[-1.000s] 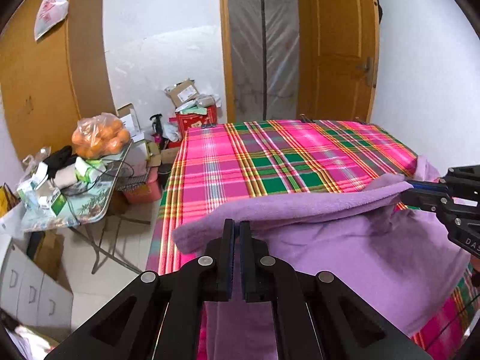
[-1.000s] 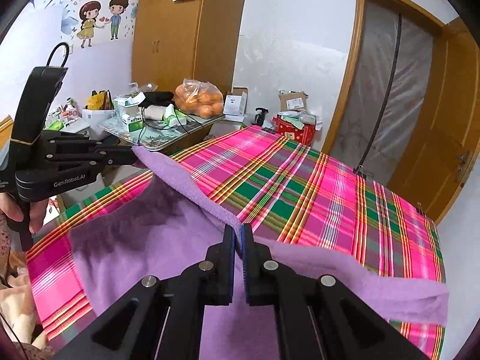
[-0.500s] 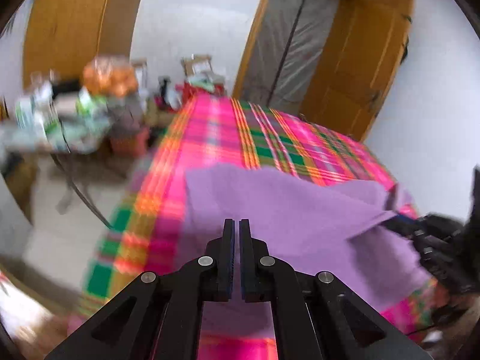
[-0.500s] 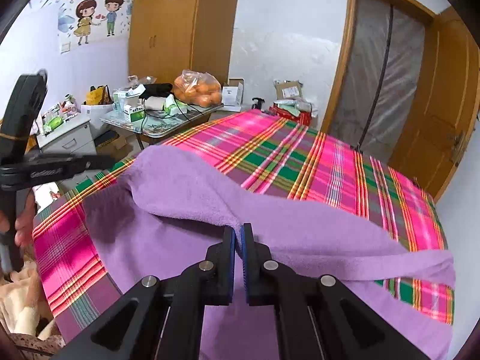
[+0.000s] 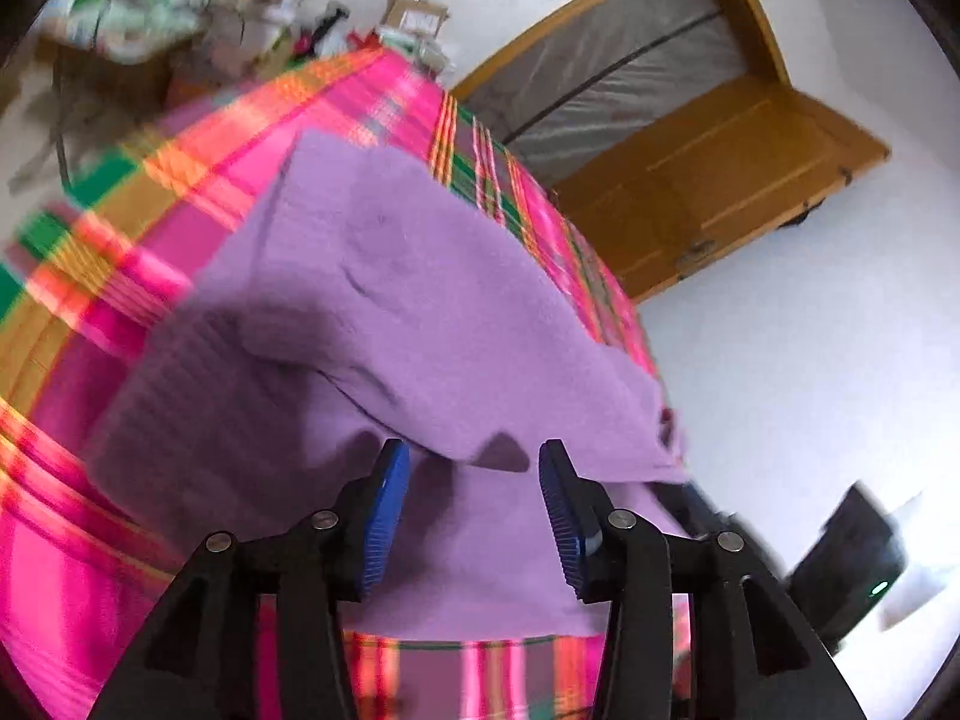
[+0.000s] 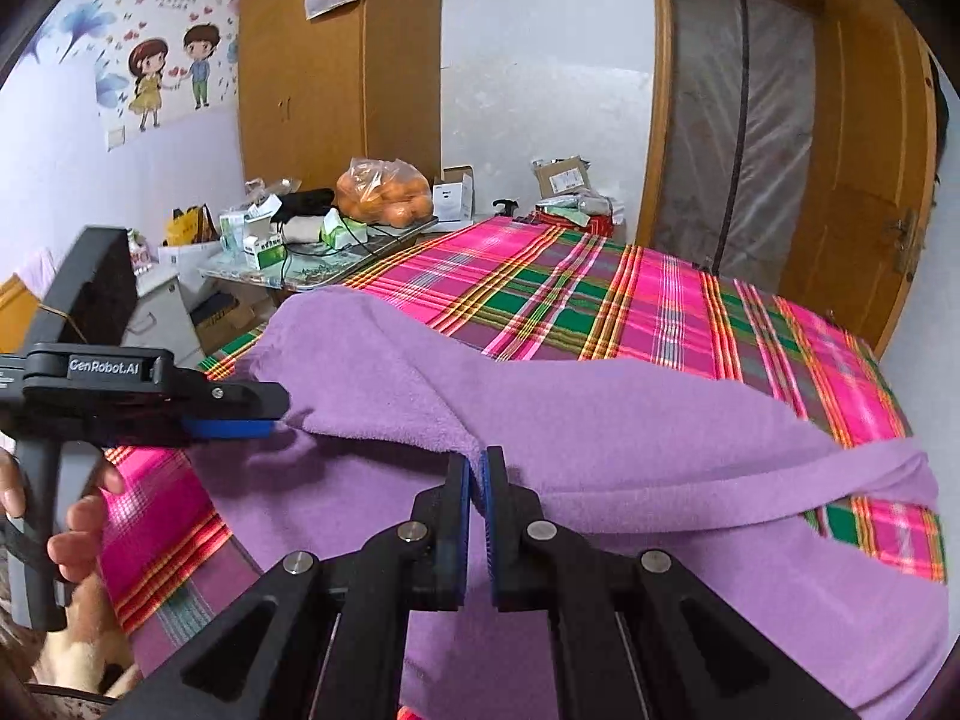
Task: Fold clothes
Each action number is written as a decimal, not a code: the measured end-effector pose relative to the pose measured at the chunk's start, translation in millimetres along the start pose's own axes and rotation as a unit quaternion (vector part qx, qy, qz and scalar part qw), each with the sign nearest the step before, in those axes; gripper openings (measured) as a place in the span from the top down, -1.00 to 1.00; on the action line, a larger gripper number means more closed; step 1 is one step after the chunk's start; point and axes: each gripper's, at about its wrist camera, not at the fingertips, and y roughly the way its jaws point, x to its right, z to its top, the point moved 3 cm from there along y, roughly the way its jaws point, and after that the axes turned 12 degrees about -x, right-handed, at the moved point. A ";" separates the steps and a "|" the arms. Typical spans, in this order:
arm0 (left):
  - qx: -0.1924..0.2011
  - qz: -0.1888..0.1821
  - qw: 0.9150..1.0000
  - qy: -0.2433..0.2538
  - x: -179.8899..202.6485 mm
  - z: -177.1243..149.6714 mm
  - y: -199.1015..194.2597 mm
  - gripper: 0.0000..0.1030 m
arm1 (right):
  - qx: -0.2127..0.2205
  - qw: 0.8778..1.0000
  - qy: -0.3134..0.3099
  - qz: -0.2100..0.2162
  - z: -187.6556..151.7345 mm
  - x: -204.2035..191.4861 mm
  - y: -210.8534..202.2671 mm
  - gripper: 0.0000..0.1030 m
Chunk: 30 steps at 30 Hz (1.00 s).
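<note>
Left tool [image 5: 474, 501] now open, off garment [image 5: 420, 300].

left gripper [image 5: 474, 468] blk, blue ribbed pads | silver screws | "GenRobot.AI" mark | right gripper [image 6: 477, 474] same

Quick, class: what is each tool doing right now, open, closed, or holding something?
Left tool: open, nothing between its blue pads, just in front of the purple garment.
Right tool: closed on a fold of the purple garment.
</note>
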 end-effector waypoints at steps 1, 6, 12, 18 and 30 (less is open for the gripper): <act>-0.003 -0.011 1.000 -0.013 -1.9 1.7 3.6 0.06 | -0.001 1.000 0.002 0.002 -1.5 0.7 0.6 0.91; 0.030 -0.032 0.995 -0.092 -18.7 9.6 4.4 0.06 | -0.001 1.000 0.007 0.004 -6.8 2.5 1.2 0.91; 0.083 -0.044 0.983 -0.155 -35.3 11.2 -12.1 0.37 | 0.005 1.000 -0.005 -0.009 -8.9 -1.1 1.4 0.91; 0.113 -0.026 0.985 -0.130 -16.9 15.2 -31.3 0.75 | 0.021 0.999 -0.017 -0.020 -3.0 -6.7 -9.2 0.91; 0.144 0.006 0.988 -0.063 9.9 1.9 -87.2 0.77 | 0.056 0.995 -0.067 -0.038 4.8 -27.8 -56.7 0.91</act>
